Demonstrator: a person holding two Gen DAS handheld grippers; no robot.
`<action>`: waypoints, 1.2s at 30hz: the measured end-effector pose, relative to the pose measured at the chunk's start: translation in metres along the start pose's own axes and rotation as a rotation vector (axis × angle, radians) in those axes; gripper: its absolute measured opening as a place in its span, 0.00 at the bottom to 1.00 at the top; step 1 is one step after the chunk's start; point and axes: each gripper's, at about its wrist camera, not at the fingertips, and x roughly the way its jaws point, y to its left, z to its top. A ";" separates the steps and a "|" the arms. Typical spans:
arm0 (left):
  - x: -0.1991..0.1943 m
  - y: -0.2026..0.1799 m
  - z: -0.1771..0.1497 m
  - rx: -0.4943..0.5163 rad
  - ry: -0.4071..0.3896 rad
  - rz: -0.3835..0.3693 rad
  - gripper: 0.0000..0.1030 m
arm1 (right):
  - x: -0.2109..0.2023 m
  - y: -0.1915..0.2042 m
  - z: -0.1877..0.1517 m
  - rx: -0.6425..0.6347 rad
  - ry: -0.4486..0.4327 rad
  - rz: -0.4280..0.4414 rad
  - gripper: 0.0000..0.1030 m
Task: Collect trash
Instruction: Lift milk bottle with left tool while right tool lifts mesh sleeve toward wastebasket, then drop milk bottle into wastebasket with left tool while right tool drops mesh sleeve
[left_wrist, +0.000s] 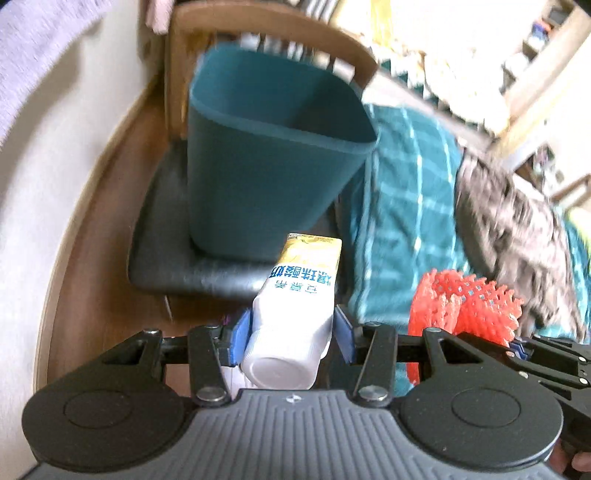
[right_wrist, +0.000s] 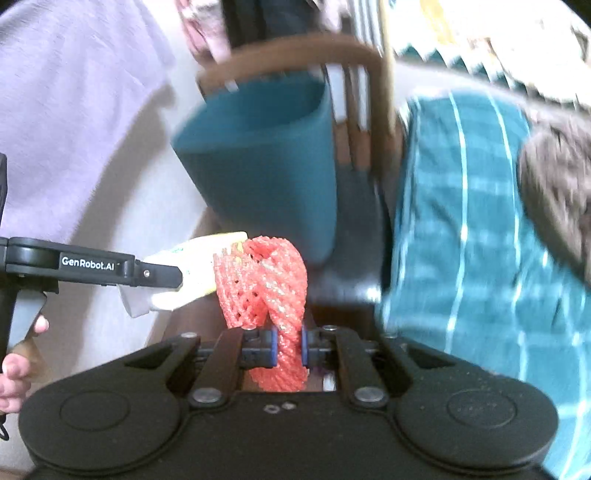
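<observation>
A teal waste bin (left_wrist: 273, 155) stands open on a black chair seat (left_wrist: 166, 258); it also shows in the right wrist view (right_wrist: 266, 162). My left gripper (left_wrist: 290, 332) is shut on a white and yellow milk bottle (left_wrist: 295, 306), held in front of and below the bin's rim. My right gripper (right_wrist: 289, 349) is shut on a red foam fruit net (right_wrist: 264, 284), held just below the bin. The net also shows at the right of the left wrist view (left_wrist: 465, 302). The bottle (right_wrist: 188, 273) and the left gripper's arm show beside the net in the right wrist view.
The wooden chair back (left_wrist: 258, 29) rises behind the bin. A teal checked blanket (left_wrist: 406, 206) and a brown furry throw (left_wrist: 517, 221) lie to the right. A pale wall (left_wrist: 44, 184) and wood floor (left_wrist: 96, 229) are at the left.
</observation>
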 end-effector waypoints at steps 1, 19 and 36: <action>-0.009 -0.004 0.004 -0.005 -0.017 0.006 0.45 | -0.007 0.000 0.008 -0.019 -0.019 0.010 0.10; -0.039 -0.002 0.142 0.035 -0.182 0.002 0.45 | 0.006 0.025 0.161 -0.085 -0.154 -0.035 0.10; 0.138 0.034 0.235 0.286 0.169 0.047 0.45 | 0.180 0.063 0.218 -0.058 0.112 -0.171 0.10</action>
